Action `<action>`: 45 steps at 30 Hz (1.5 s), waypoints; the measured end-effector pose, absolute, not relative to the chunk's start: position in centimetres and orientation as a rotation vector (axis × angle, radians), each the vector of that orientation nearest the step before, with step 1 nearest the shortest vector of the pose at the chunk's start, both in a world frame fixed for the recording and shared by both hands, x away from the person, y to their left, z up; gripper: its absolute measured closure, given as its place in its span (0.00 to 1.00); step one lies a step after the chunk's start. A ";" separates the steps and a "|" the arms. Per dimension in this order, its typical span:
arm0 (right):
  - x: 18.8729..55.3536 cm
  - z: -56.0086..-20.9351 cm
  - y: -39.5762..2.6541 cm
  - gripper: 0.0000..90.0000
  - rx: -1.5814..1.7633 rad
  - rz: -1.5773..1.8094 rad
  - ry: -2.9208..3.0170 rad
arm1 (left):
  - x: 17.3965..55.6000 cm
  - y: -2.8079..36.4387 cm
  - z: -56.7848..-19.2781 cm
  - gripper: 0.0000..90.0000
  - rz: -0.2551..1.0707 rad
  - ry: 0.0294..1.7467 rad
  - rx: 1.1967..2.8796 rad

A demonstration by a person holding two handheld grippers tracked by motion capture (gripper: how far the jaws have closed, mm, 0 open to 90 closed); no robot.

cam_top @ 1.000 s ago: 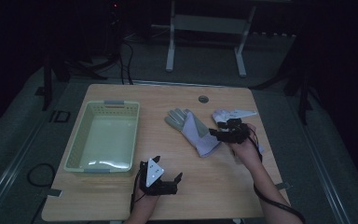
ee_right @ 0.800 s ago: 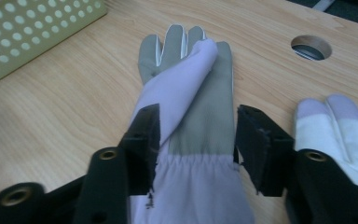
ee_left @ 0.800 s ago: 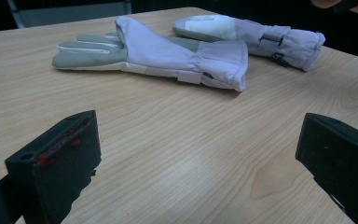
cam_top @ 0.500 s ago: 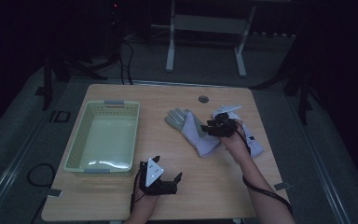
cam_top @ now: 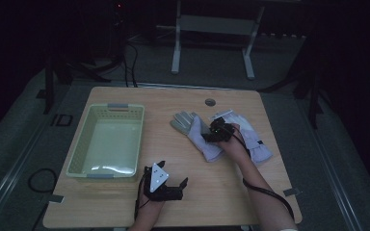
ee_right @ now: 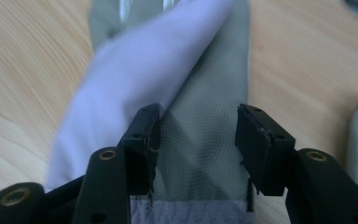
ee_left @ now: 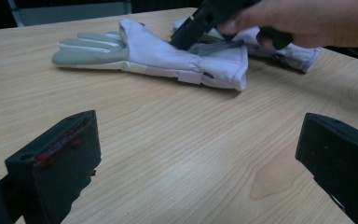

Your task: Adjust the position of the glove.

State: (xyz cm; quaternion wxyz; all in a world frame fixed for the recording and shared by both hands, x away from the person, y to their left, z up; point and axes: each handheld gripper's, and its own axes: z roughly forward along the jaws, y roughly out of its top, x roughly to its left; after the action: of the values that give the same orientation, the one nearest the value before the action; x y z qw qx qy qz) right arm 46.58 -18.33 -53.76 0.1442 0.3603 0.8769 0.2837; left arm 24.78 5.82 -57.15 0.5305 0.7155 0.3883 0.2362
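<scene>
Two white-and-grey gloves lie flat on the wooden table, one [cam_top: 192, 126] [ee_left: 158, 51] left of the other [cam_top: 255, 142] [ee_left: 289, 51]. My right gripper [cam_top: 211, 134] [ee_right: 198, 140] is low over the left glove's cuff end. Its jaws have just been opening and stand apart, with the glove's grey mesh and a white fold between them. Near the table's front edge, my left gripper [cam_top: 166, 185] [ee_left: 196, 163] rests wide open, with bare table between its jaws.
A pale green basket [cam_top: 110, 107] stands at the table's left side. There is a small round grommet [cam_top: 210, 102] near the far edge. A metal stand [cam_top: 212, 24] is on the floor beyond the table. Bare wood [ee_left: 182, 135] separates my left gripper from the gloves.
My right gripper has moved left and down, from above the right glove to low over the left glove. The left gripper has stayed put.
</scene>
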 end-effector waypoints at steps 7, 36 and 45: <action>46.6 -54.0 -18.1 0.54 1.010 0.787 2.547 | 24.7 5.8 -57.1 0.00 0.565 0.925 1.713; 38.8 -49.4 -17.1 0.96 1.450 1.225 2.057 | 24.8 5.8 -57.1 0.00 0.554 0.924 1.712; 36.1 -49.9 -16.9 0.96 1.558 1.270 1.872 | 24.8 5.8 -57.1 0.00 0.553 0.920 1.711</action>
State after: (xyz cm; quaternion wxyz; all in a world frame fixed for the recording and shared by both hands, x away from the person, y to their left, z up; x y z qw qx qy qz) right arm 36.10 -16.91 -49.88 0.1964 0.5561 0.6682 0.4535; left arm 24.78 5.84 -57.14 0.5317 0.7174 0.3858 0.2320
